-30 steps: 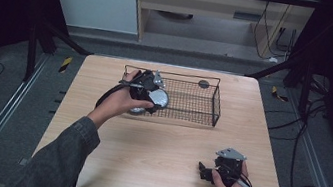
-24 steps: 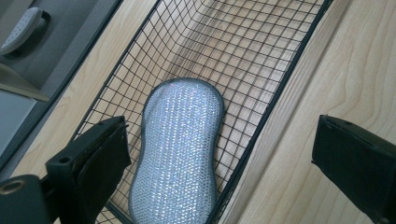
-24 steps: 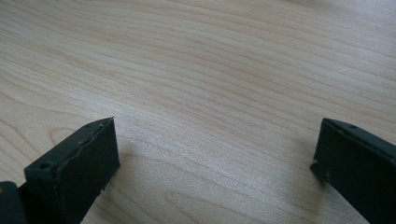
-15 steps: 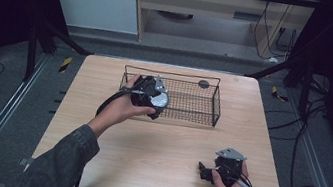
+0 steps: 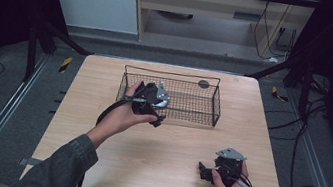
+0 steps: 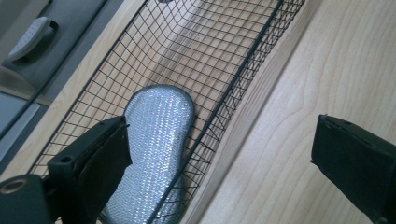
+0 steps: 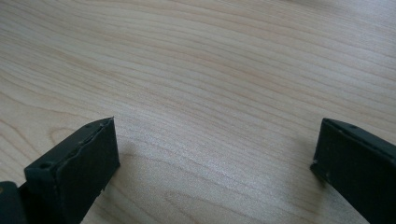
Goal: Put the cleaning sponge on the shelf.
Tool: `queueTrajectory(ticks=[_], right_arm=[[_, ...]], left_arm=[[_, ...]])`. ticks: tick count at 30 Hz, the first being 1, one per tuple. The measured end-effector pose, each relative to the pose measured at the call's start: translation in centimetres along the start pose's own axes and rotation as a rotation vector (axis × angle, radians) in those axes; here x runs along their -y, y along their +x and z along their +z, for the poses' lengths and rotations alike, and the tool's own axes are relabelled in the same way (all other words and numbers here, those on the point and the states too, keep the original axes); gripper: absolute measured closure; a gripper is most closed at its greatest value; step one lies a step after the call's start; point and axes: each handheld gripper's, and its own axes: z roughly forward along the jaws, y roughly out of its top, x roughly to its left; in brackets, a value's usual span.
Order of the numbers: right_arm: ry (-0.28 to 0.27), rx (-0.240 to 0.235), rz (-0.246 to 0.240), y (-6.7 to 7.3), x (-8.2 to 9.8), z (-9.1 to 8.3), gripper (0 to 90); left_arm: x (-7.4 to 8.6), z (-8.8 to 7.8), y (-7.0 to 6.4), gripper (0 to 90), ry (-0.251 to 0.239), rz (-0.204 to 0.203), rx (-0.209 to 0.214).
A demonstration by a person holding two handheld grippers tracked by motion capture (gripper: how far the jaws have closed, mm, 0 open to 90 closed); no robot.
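The left gripper (image 5: 155, 106) hangs at the near rim of the wire basket (image 5: 214, 98), jaws spread wide and gripping nothing. Just ahead of it, a silvery mesh pad (image 6: 156, 140) lies inside the basket against the near wall. The right gripper (image 5: 207, 173) rests well apart on the bare table (image 5: 171, 145), jaws also spread.

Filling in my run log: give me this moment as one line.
left gripper: open, at wire basket front wall | silver mesh pad: inside basket, unheld | right gripper: open, on table, idle
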Motion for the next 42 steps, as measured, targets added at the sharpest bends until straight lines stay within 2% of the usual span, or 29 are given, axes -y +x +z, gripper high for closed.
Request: queueTrajectory(ticks=[11,15,28,34,42], right_arm=[[-0.001,0.000,0.000,0.0,0.0,0.0,0.4],[0.000,0.001,-0.001,0.0,0.0,0.0,0.4],[0.000,0.001,0.002,0.0,0.0,0.0,0.4],[0.000,0.002,0.002,0.0,0.0,0.0,0.5],[-0.001,0.003,0.003,0.1,0.0,0.0,0.5]], left_arm=[[0.9,-0.3,-1.5,4.0,-0.006,-0.011,0.013],[1.4,-0.4,-1.8,4.2,-0.007,-0.017,0.005],[3.2,-1.0,-2.2,4.1,-0.040,-0.065,0.008],[4.2,-1.6,-2.2,3.6,-0.064,-0.107,-0.011],[5.9,-2.5,-2.2,3.8,-0.068,-0.146,-0.015]])
